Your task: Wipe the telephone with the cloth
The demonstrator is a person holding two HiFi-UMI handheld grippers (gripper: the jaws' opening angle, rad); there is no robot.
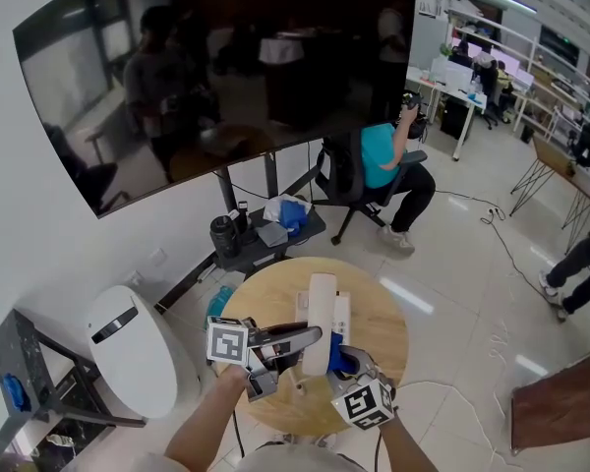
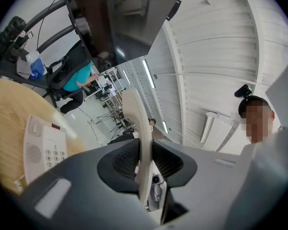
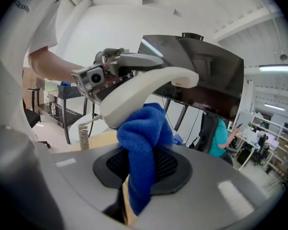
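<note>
The white handset is lifted above the round wooden table, and my left gripper is shut on it. In the left gripper view the handset stands edge-on between the two pads. The telephone base with its keypad lies on the table at the left. My right gripper is shut on the blue cloth, just right of the handset's lower end. In the right gripper view the cloth presses against the handset from below. A coiled cord hangs from the handset.
A large dark screen on a stand rises behind the table. A white bin stands at the left. A person in a teal shirt sits on an office chair further back. The table's near rim is close to my arms.
</note>
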